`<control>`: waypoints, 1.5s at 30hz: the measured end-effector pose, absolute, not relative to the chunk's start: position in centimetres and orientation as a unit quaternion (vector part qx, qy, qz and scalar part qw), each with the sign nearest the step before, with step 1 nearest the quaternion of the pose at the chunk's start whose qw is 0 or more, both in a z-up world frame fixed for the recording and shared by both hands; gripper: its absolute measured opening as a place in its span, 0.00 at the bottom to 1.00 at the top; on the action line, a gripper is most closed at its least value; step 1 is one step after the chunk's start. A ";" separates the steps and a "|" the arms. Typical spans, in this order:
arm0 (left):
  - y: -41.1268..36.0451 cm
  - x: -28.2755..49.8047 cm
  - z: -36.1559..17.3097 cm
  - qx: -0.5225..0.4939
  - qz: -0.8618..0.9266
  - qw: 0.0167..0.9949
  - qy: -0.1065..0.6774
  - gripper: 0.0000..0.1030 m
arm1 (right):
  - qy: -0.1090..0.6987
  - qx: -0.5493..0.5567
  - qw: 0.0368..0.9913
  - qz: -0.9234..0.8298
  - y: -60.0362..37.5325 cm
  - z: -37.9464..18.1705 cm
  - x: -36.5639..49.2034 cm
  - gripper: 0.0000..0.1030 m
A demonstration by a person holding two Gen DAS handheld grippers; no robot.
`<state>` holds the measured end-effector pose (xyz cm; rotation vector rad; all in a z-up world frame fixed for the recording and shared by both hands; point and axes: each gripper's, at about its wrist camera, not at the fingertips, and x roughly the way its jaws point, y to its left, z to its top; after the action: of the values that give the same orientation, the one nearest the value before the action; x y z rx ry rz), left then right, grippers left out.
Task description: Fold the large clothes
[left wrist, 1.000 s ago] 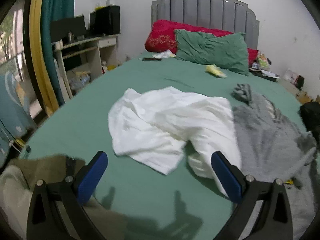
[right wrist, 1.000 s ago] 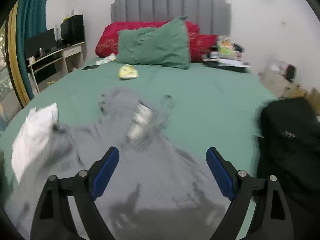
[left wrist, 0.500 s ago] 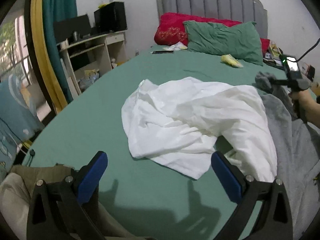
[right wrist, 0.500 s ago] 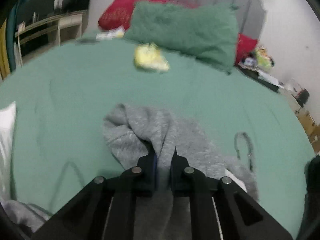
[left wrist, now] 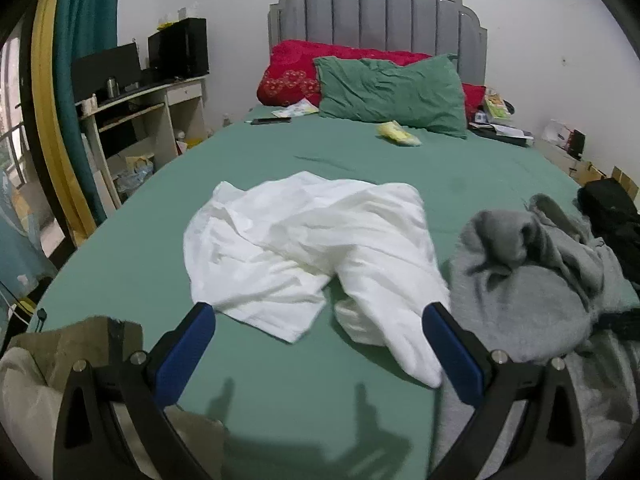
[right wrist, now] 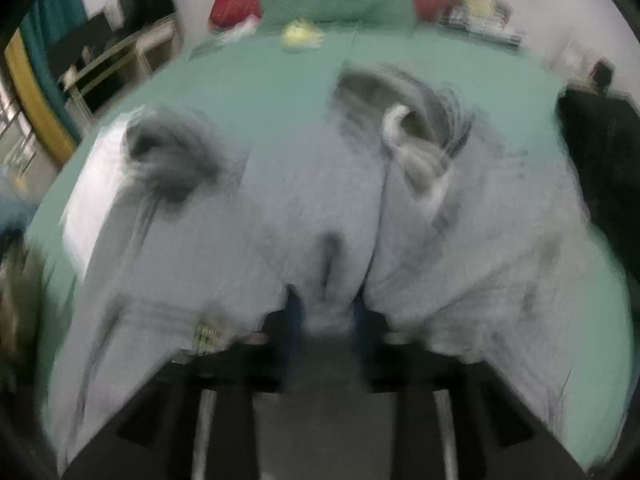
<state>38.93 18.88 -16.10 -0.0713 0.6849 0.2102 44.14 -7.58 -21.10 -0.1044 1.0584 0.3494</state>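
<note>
Green sheets cover a wide bed (left wrist: 120, 248) with a grey padded headboard (left wrist: 380, 16) against a white wall, and a red pillow (left wrist: 292, 76) and a green pillow (left wrist: 392, 92) lie at its head, with a small yellow item (left wrist: 398, 134) just in front of the green one. At the left stand a desk (left wrist: 140, 108) with black boxes on top and a teal and yellow curtain (left wrist: 72, 80). A crumpled white shirt (left wrist: 304, 248) lies in the middle of the bed, and a grey sweater (left wrist: 528, 276) is bunched beside it on the right, touching its edge; a black garment (left wrist: 612, 216) sits at the far right side of the bed. The left gripper (left wrist: 320, 350) hovers above the near part of the bed with its blue pads (left wrist: 184, 354) spread wide apart and nothing between them, the white shirt lying just beyond them. Seen from the right wrist, which is heavily blurred, the right gripper (right wrist: 326, 320) is clenched on a pinch of the grey sweater (right wrist: 320, 208), whose cloth spreads out to both sides over the green sheet, the white shirt (right wrist: 96, 192) showing at its left edge
</note>
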 end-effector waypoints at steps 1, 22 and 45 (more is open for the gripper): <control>18.7 38.8 -16.1 -0.038 0.100 0.935 0.337 1.00 | 0.493 -0.069 0.850 0.174 -7.2 -20.5 43.3 0.65; 20.0 40.6 -19.7 -0.062 0.080 0.916 0.387 1.00 | 0.419 -0.094 0.889 0.158 -4.5 -16.4 69.5 0.05; 16.7 36.5 -15.5 -0.061 0.028 0.940 0.335 1.00 | 0.377 -0.175 0.899 0.136 -6.5 -19.7 29.6 0.61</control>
<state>36.54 16.73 -15.53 -0.1255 0.6844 0.0578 29.64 -6.47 -19.69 -0.3627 0.7794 0.2809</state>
